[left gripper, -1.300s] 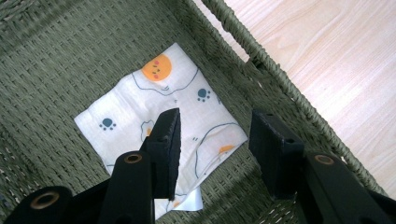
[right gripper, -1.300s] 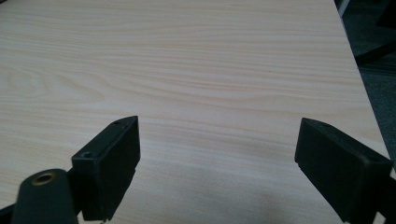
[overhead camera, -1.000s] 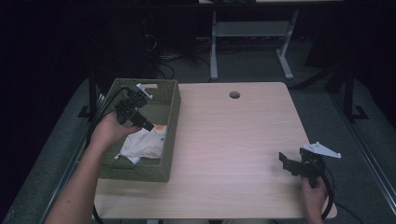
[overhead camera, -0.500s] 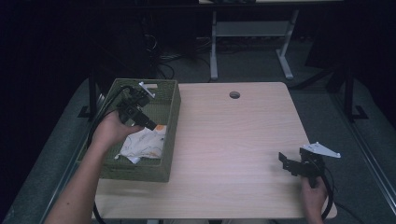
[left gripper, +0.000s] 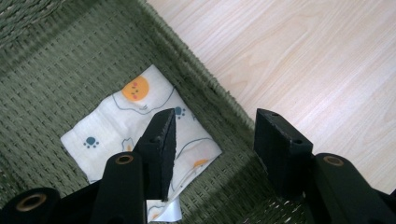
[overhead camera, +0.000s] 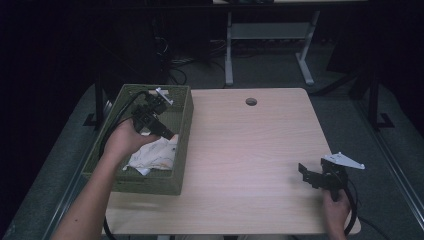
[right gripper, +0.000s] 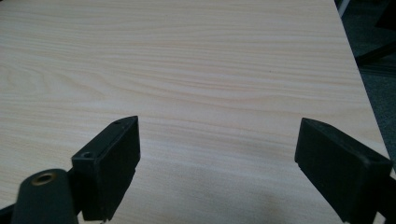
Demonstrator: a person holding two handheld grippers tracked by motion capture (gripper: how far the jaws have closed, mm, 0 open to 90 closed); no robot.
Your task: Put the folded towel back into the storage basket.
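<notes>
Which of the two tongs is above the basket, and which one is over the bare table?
The left tongs are above the green basket, jaws open over a printed cloth inside. The right tongs sit low over bare table, also open.

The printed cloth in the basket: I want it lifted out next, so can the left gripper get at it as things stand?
Probably yes. The left gripper hangs open inside the green basket, above the printed cloth, and nothing lies between them. The basket wall sits close beside one jaw and could crowd it.
</notes>
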